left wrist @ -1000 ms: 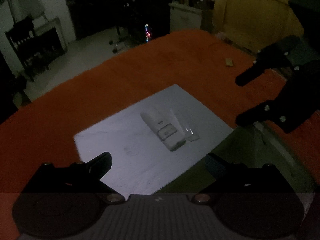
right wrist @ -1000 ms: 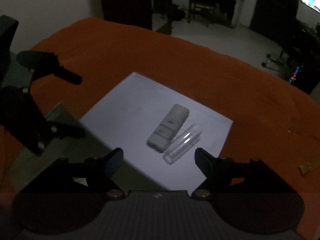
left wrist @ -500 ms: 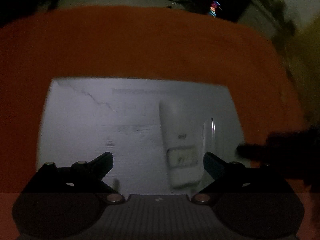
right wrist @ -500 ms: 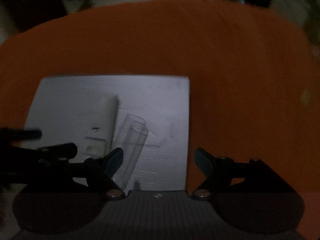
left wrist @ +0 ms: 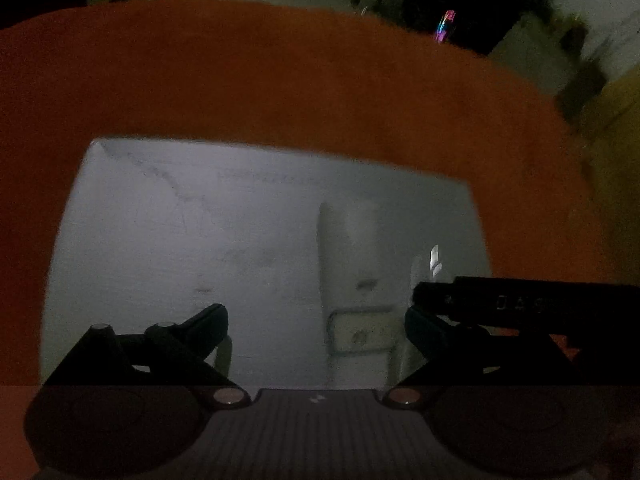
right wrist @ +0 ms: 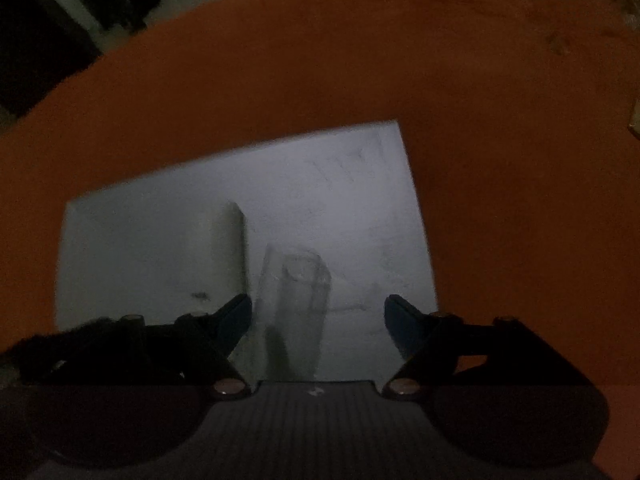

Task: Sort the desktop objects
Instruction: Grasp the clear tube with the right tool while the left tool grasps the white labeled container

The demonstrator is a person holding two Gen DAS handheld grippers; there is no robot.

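Observation:
A white sheet (left wrist: 180, 240) lies on the orange tablecloth (left wrist: 280, 80). On it rests a long white device (left wrist: 352, 280) with a small label window, and beside it a clear plastic tube (right wrist: 300, 300). My left gripper (left wrist: 316, 320) points steeply down over the sheet, open, with the white device between its fingers, nearer the right one. My right gripper (right wrist: 318, 312) is closing around the clear tube, whose pads do not press on it. The white device (right wrist: 224, 248) lies just left of that tube. Each gripper shows at the edge of the other's view.
A small yellowish object (right wrist: 634, 124) lies on the cloth far to the right of the sheet. Beyond the table's far edge the room is dark, with a pale floor and furniture. A yellowish cabinet (left wrist: 616, 140) stands at the right.
Both grippers dropped toward the sheet and rolled until they face it squarely. The device now sits between the left fingers and the tube between the right fingers, which have narrowed.

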